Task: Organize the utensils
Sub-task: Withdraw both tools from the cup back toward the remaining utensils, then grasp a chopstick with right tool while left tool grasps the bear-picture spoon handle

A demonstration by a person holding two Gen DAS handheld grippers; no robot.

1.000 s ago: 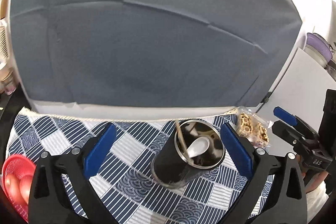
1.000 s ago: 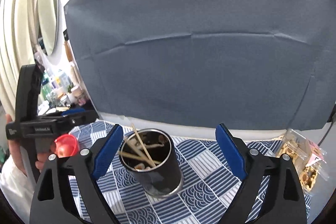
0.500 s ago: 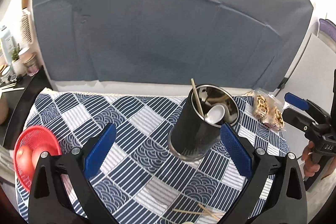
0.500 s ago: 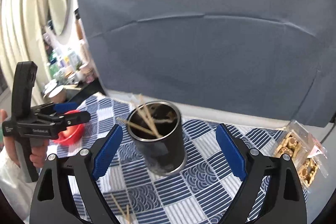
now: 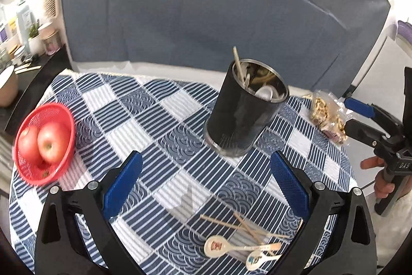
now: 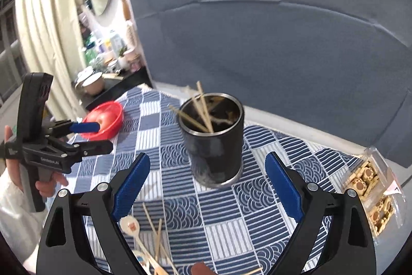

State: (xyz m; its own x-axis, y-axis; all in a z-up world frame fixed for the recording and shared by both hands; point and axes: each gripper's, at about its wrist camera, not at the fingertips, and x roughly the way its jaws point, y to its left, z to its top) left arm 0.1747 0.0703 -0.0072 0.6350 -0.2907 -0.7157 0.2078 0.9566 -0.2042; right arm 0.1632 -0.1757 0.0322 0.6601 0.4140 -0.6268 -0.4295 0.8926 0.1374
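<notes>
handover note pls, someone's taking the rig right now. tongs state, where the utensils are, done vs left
Left tongs: open, empty, above the cloth.
Right tongs: open, empty, facing the holder.
Black utensil holder: upright mid-table on the checked cloth, already holding chopsticks and a white spoon.
Still loose on the cloth at the near edge: two printed spoons and several chopsticks, lying crossed.
Left to do: pick those up and drop them in the holder.
Apple basket and snack bag are not part of the job.

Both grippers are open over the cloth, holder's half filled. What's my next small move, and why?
Probably lower the left gripper onto the loose chopsticks just below it. They and two spoons lie on the checked cloth, outside the black holder; its jaws stand wide and empty, nearer them than the right gripper.
</notes>
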